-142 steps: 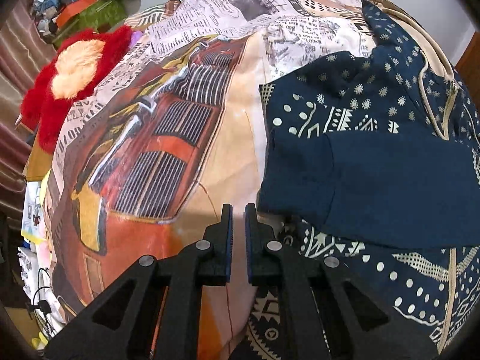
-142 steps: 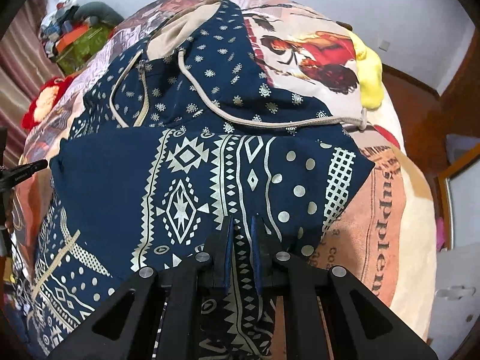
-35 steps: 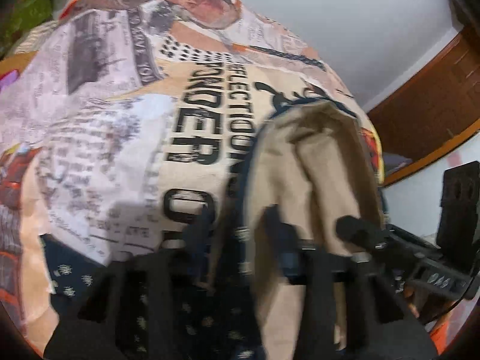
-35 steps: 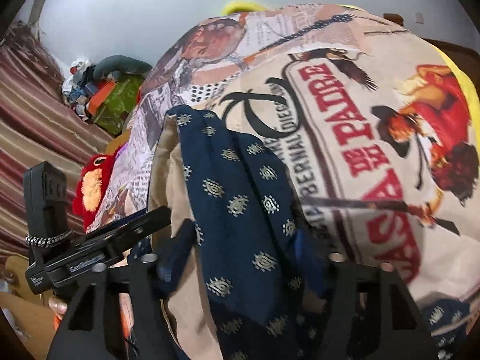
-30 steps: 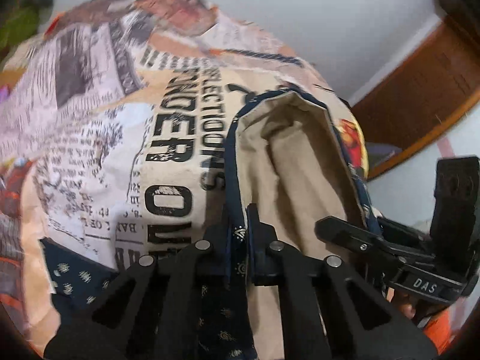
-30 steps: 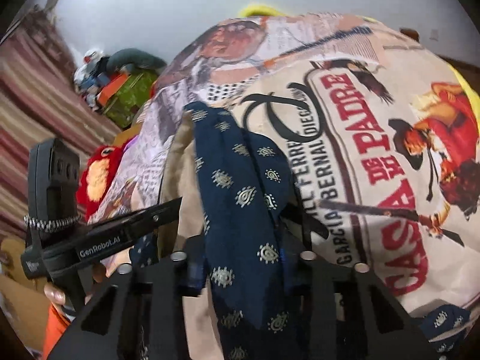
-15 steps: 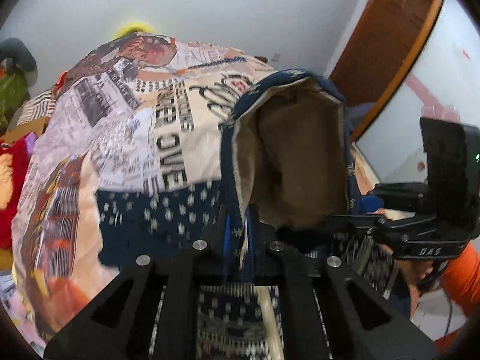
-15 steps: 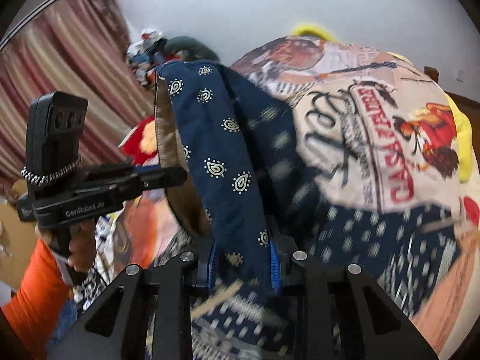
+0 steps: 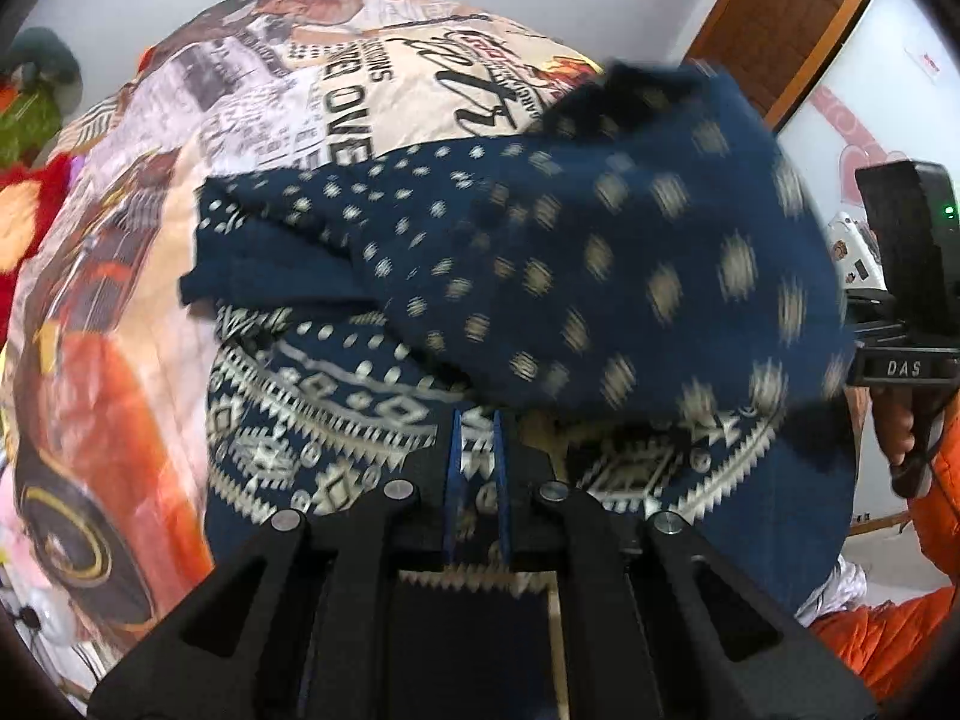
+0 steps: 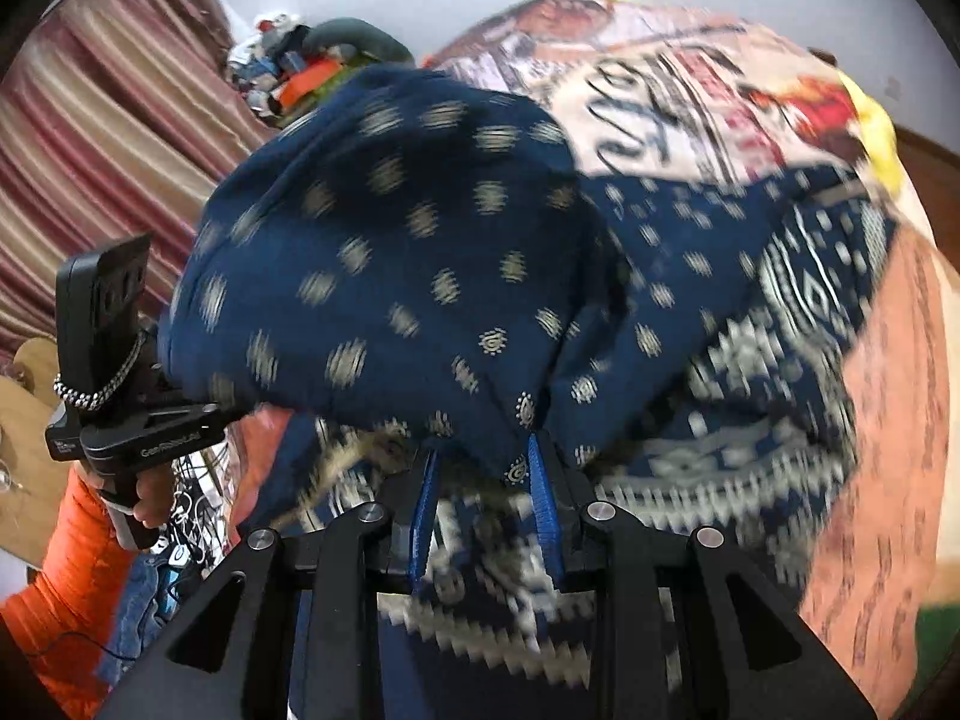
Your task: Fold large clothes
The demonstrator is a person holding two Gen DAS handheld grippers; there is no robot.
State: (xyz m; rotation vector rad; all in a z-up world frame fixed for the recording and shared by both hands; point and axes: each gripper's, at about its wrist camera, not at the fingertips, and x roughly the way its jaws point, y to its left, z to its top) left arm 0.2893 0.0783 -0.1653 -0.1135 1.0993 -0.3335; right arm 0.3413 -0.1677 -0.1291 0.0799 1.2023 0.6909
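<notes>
A navy hoodie with cream patterns [image 9: 336, 438] lies on the printed bedspread [image 9: 120, 276]. Its dotted navy hood [image 9: 630, 252] is turned over toward me and hangs, blurred, above the body of the hoodie; it also fills the right wrist view [image 10: 384, 276]. My left gripper [image 9: 477, 438] sits under the hood's near edge with its jaws a small gap apart. My right gripper [image 10: 483, 474] has its jaws spread, with the hood's edge [image 10: 522, 408] at its fingertips. Whether either still pinches cloth is unclear.
A red plush toy [image 9: 24, 216] lies at the bed's left edge. Striped curtains [image 10: 102, 120] and a pile of items [image 10: 300, 72] are on the left. A wooden door [image 9: 798, 18] stands at the right. The person's orange sleeves [image 10: 66, 570] are near both grippers.
Both grippers lifted the hood off the bedspread and swung it back over the hoodie's body. The beige lining no longer shows. The right jaws now stand wider apart.
</notes>
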